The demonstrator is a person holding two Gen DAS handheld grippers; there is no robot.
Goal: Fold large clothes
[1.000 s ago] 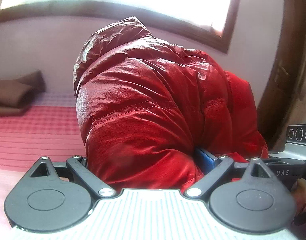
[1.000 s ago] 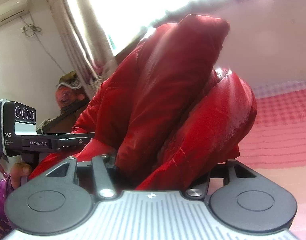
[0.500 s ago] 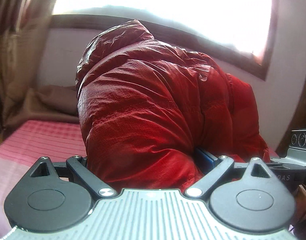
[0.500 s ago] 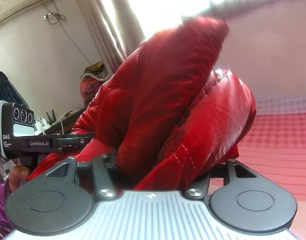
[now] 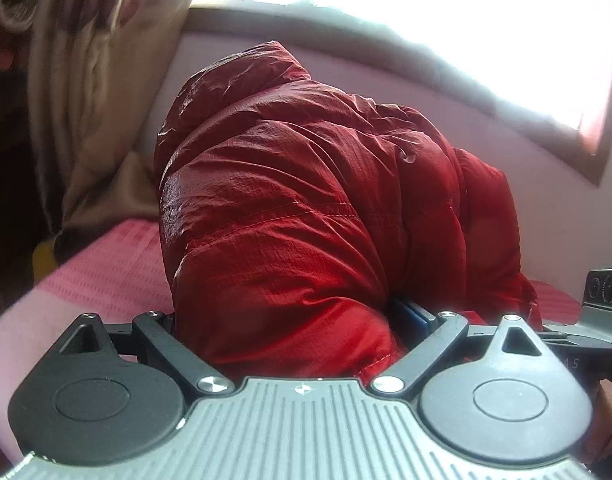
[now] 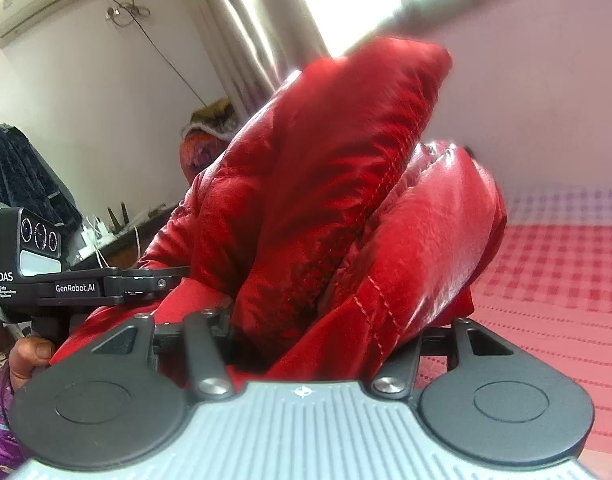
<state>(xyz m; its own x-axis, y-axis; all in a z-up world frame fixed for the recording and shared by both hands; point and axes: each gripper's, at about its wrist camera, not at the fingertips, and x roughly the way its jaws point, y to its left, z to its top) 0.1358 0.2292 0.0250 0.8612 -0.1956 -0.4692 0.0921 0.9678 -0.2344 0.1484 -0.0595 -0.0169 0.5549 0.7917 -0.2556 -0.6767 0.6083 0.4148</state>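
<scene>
Red puffer jacket (image 5: 306, 216) fills both views above the pink checked bedspread (image 6: 554, 280). Left gripper (image 5: 301, 320) and right gripper (image 6: 326, 320) each clamp a thick bunch of it.

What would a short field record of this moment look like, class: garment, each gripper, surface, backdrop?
garment: red puffer jacket, bunched and held up
left gripper: shut on jacket
right gripper: shut on jacket
surface: pink checked bed cover below
backdrop: bright window, beige curtain at its left
other: air conditioner high on the wall, right view
</scene>
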